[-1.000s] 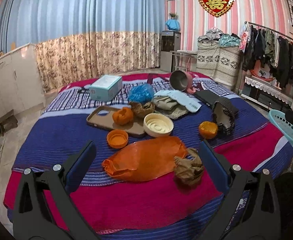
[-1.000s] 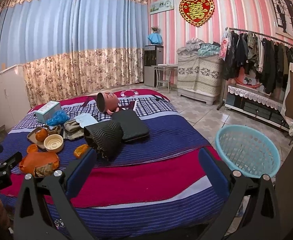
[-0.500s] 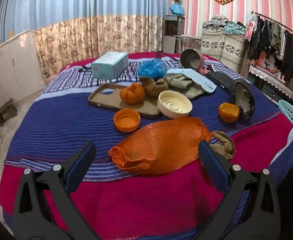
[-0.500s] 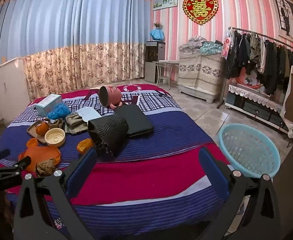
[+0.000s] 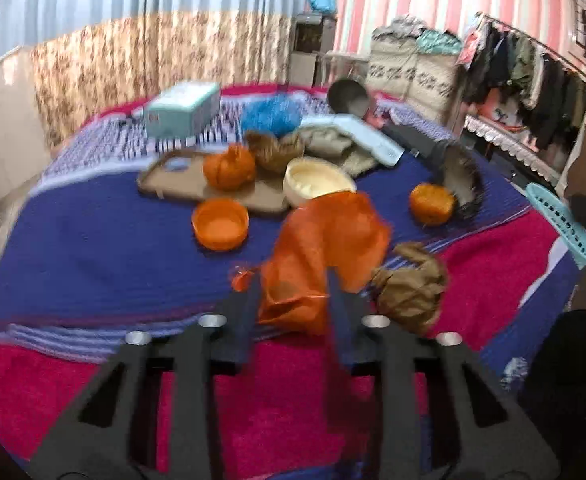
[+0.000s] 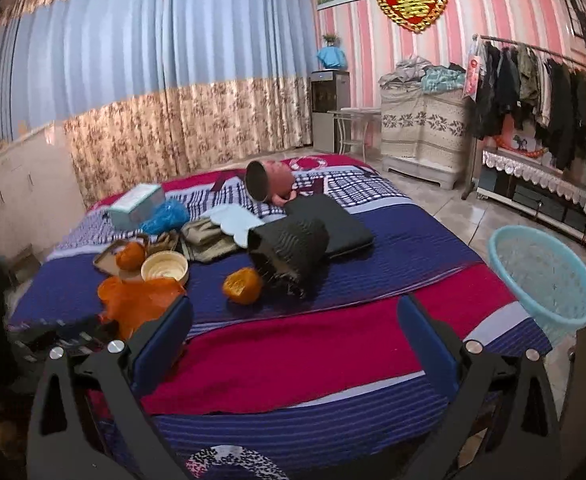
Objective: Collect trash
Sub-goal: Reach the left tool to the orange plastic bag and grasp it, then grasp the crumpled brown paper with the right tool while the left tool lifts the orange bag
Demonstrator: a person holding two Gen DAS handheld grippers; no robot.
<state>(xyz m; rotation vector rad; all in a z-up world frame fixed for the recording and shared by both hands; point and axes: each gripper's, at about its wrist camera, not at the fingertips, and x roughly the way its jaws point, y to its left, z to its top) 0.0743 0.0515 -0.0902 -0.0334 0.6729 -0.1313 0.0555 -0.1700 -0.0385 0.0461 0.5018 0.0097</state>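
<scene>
My left gripper [image 5: 293,292] is shut on an orange plastic bag [image 5: 325,240] and lifts its near end off the bed. The bag also shows in the right wrist view [image 6: 141,300]. A crumpled brown paper ball [image 5: 411,284] lies just right of the bag. A crumpled orange ball [image 5: 431,204] lies farther right, also seen in the right wrist view [image 6: 243,286]. My right gripper [image 6: 293,328] is open and empty over the red blanket. A light blue basket [image 6: 545,276] stands on the floor right of the bed.
On the bed lie an orange lid [image 5: 220,224], a cream bowl [image 5: 317,180], a brown tray [image 5: 197,184] with an orange wad, a blue bag [image 5: 271,116], a teal box [image 5: 181,108], a black ribbed cloth [image 6: 293,252] and a pink pot [image 6: 269,180]. A clothes rack [image 6: 541,80] stands at right.
My left gripper has closed on the near end of the orange bag and raised it, so the bag now stands bunched up. The right gripper has barely moved.
</scene>
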